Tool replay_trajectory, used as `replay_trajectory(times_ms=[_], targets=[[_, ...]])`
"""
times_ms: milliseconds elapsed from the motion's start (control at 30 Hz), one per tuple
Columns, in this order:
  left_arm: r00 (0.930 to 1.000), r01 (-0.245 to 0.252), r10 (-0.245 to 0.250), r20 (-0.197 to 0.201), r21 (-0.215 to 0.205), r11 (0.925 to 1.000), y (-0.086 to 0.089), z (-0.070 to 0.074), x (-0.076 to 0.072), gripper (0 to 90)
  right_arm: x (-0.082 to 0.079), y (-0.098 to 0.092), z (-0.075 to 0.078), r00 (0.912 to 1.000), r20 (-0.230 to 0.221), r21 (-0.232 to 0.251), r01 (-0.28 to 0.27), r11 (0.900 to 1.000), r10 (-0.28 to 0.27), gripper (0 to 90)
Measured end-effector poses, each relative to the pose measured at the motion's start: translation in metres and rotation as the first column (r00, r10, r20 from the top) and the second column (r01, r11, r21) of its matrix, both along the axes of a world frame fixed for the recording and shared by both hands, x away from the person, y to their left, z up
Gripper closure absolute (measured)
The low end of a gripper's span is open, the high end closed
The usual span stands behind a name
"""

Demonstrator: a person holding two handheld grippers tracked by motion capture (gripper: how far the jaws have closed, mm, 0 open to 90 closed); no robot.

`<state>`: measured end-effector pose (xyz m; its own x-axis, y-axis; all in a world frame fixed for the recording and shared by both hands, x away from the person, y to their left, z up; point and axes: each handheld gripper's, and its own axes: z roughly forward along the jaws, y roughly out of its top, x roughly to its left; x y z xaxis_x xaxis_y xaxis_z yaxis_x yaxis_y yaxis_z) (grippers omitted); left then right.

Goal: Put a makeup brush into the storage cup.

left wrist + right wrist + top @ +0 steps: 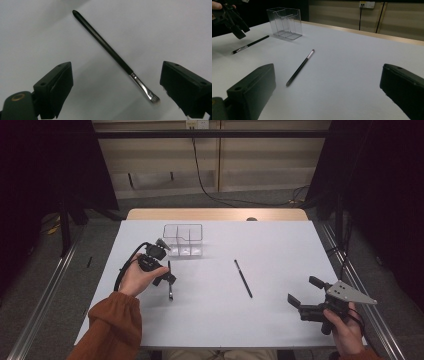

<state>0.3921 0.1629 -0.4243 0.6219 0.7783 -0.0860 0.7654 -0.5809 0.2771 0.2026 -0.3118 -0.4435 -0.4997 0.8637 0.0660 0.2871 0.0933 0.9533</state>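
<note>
A slim black makeup brush [170, 282] [110, 51] lies on the white table [280, 245] at the left, its bristles toward the front edge. My left gripper [166, 264] [116, 67] hovers over it, open, with the brush between the jaws and untouched. A second black brush [243, 278] [300, 68] lies near the table's middle. My right gripper [304, 290] [327, 72] rests open at the front right with nothing between its jaws. In the right gripper view the left gripper [235, 27] hangs above the first brush [249, 45].
A clear plastic organizer [183, 240] [285, 23] with several compartments stands just behind the left gripper. A wooden strip [215, 214] runs along the table's far edge. Dark curtains flank both sides, and a cable hangs down the back wall.
</note>
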Motion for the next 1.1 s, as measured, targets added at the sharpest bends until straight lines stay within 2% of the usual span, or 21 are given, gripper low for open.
replay_trajectory(times_ms=[133, 200, 233, 300, 400, 467, 600, 667, 833, 900, 967, 1000, 1033, 1100], targets=[[1.0000, 0.000, 0.000, -0.007, 0.006, 1.0000, -0.002, -0.003, 0.001, 10.1, 0.000, 0.000, 0.000, 1.0000, 0.000, -0.001, 0.001, 1.000, -0.001, 0.0], [0.9993, 0.013, -0.012, -0.034, 0.037, 0.9992, -0.005, -0.007, 0.002, 9.1, 0.000, 0.000, 0.000, 1.0000, -0.004, -0.004, -0.001, 1.000, 0.001, 0.0], [0.9993, 0.013, -0.012, -0.034, 0.037, 0.9992, -0.005, -0.007, 0.002, 8.9, 0.000, 0.000, 0.000, 1.0000, -0.004, -0.004, -0.001, 1.000, 0.001, 0.0], [0.9978, 0.008, -0.005, -0.066, 0.056, 0.9984, -0.006, -0.012, 0.004, 8.4, 0.000, 0.000, 0.000, 1.0000, -0.004, -0.004, -0.001, 1.000, 0.001, 0.0], [0.9968, 0.003, 0.003, -0.080, 0.073, 0.9973, -0.007, -0.014, 0.005, 6.4, 0.000, 0.000, 0.000, 1.0000, -0.005, -0.004, -0.001, 1.000, 0.001, 0.0], [0.9956, 0.019, -0.010, -0.093, 0.098, 0.9950, -0.009, -0.017, 0.005, 5.3, 0.000, 0.000, -0.001, 1.0000, -0.006, -0.004, -0.001, 1.000, 0.001, 0.0], [0.9951, 0.007, 0.003, -0.099, 0.106, 0.9944, -0.011, -0.018, 0.006, 11.3, 0.001, 0.000, -0.001, 1.0000, -0.009, -0.006, 0.001, 1.000, -0.001, 0.0], [0.9961, 0.002, 0.007, -0.088, 0.105, 0.9945, -0.012, -0.019, 0.006, 13.7, 0.001, 0.000, -0.001, 1.0000, -0.010, -0.008, -0.002, 1.000, 0.002, 0.0], [0.9943, -0.015, 0.027, -0.103, 0.109, 0.9939, -0.017, -0.020, 0.006, 21.8, 0.001, 0.000, -0.001, 0.9999, -0.010, -0.008, -0.003, 1.000, 0.002, 0.0], [0.9914, -0.030, 0.045, -0.123, 0.120, 0.9923, -0.019, -0.023, 0.005, 26.0, 0.001, 0.000, -0.001, 0.9999, -0.012, -0.008, -0.004, 1.000, 0.004, 0.0], [0.9919, -0.047, 0.063, -0.110, 0.143, 0.9886, -0.022, -0.023, 0.004, 28.9, 0.000, 0.001, -0.001, 0.9999, -0.013, -0.008, -0.006, 1.000, 0.006, 0.0], [0.9919, -0.047, 0.063, -0.110, 0.143, 0.9886, -0.022, -0.023, 0.004, 30.3, 0.000, 0.001, -0.001, 0.9999, -0.014, -0.008, -0.007, 1.000, 0.006, 0.0], [0.9931, -0.043, 0.060, -0.101, 0.162, 0.9858, -0.024, -0.023, 0.003, 31.5, 0.001, 0.001, -0.001, 0.9999, -0.014, -0.007, -0.007, 1.000, 0.006, 0.0], [0.9926, -0.050, 0.067, -0.101, 0.165, 0.9851, -0.024, -0.023, 0.003, 33.2, 0.001, 0.001, -0.001, 0.9999, -0.014, -0.007, -0.005, 1.000, 0.005, 0.0]])
